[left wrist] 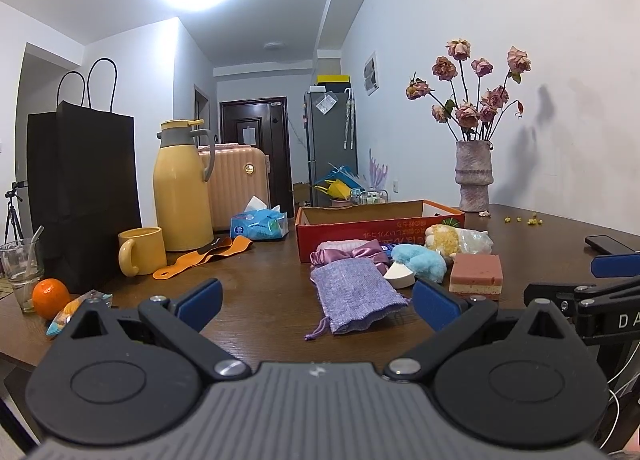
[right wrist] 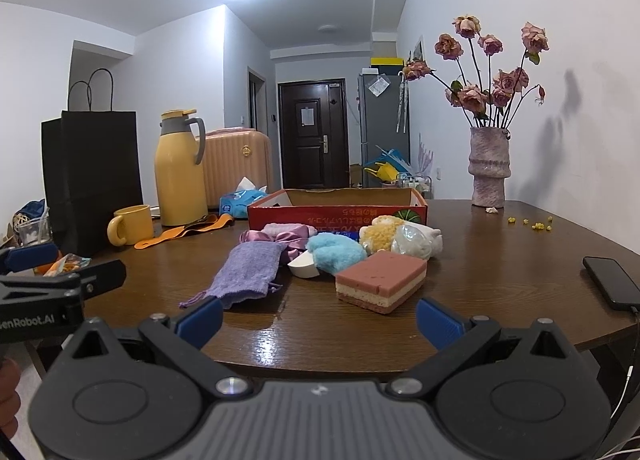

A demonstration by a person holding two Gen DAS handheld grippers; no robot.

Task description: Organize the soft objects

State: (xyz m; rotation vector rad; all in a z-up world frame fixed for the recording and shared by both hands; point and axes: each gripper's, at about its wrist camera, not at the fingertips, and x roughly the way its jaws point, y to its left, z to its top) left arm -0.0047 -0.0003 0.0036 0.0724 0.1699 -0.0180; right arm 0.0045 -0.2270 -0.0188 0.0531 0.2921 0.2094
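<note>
Purple pouch (right wrist: 246,274), blue plush (right wrist: 338,252), layered sponge (right wrist: 382,280) lie before the open red box (right wrist: 340,208).

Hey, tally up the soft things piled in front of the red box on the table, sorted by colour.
Purple: 2, the knit drawstring pouch and satin scrunchie
Blue: 1, fluffy plush
Yellow: 1, plush toy
Pink layered: 1, sponge block
White: 1, wedge sponge
Total: 6
</note>
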